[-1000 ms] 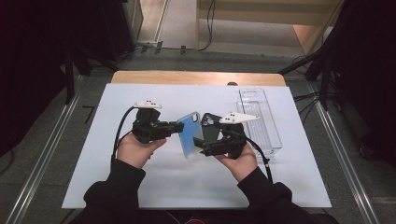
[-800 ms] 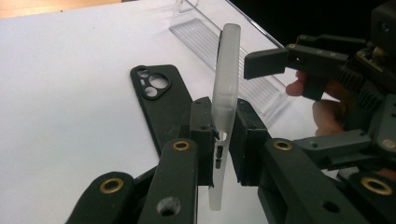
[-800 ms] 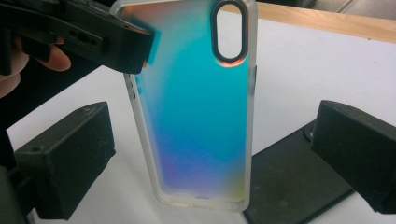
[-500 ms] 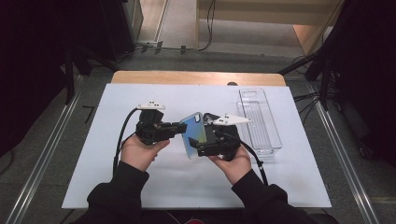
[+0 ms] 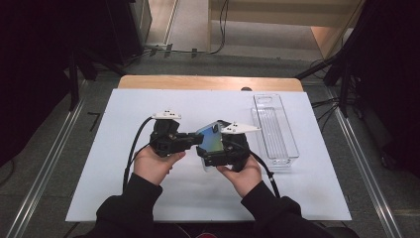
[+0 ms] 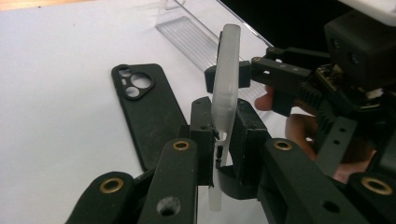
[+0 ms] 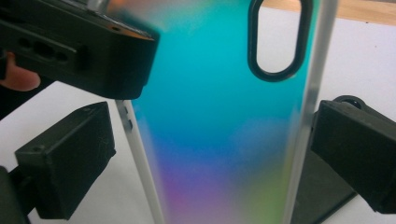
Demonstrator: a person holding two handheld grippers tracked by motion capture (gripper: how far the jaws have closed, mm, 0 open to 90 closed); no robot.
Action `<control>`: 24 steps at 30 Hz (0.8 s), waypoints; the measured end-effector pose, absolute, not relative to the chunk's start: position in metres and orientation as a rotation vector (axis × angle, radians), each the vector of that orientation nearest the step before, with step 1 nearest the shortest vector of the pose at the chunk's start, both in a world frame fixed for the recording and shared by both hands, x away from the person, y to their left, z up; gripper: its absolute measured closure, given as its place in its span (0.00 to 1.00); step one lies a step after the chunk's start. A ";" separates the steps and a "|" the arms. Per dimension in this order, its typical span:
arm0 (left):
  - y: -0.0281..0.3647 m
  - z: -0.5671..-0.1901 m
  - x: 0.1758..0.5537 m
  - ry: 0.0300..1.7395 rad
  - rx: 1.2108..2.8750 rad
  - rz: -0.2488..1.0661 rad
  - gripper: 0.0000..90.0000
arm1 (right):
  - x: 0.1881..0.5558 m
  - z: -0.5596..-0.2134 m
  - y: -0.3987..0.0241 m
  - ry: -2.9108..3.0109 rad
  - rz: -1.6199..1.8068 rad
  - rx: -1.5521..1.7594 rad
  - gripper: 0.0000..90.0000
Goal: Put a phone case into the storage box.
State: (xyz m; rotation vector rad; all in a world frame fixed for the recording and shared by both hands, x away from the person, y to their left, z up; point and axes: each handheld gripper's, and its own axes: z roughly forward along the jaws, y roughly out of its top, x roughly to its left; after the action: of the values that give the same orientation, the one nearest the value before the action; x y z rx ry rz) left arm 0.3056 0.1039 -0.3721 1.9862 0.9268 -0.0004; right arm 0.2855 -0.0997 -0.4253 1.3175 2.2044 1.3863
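Above the middle of the white table [image 5: 124, 188], the left claw [image 6: 219, 140] pinches one edge of an iridescent phone case [image 5: 212, 139], holding it on edge off the surface. The right claw [image 5: 214, 159] has its jaws either side of the same case; one seems to touch its frosted rim, though I cannot tell if it grips. A black phone case [image 6: 149, 112] lies flat beneath, and a clear tray [image 5: 277, 129] sits near the right edge.

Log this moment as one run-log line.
left claw: shut on iridescent phone case edge | right claw: straddling case, pads apart from it | black phone case: flat on table | clear tray: right side
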 end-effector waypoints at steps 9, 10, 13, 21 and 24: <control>0.099 -0.373 0.302 0.921 1.983 0.017 0.90 | 0.283 -0.425 -0.100 2.188 1.389 1.294 0.15; 0.100 -0.372 0.302 0.920 1.983 0.019 0.90 | 0.283 -0.425 -0.100 2.185 1.388 1.287 0.15; 0.100 -0.372 0.301 0.920 1.981 0.019 0.90 | 0.283 -0.424 -0.100 2.191 1.389 1.278 0.16; 0.103 -0.369 0.302 0.916 1.965 -0.002 0.86 | 0.283 -0.422 -0.100 2.200 1.388 1.264 0.17; 0.106 -0.365 0.302 0.925 1.948 -0.021 0.76 | 0.283 -0.423 -0.102 2.204 1.388 1.269 0.17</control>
State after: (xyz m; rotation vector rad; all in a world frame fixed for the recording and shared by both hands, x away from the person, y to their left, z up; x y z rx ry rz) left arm 0.3025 0.1060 -0.3653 1.9480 0.9252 -0.0211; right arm 0.2834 -0.1015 -0.4227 1.2686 2.2042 1.3884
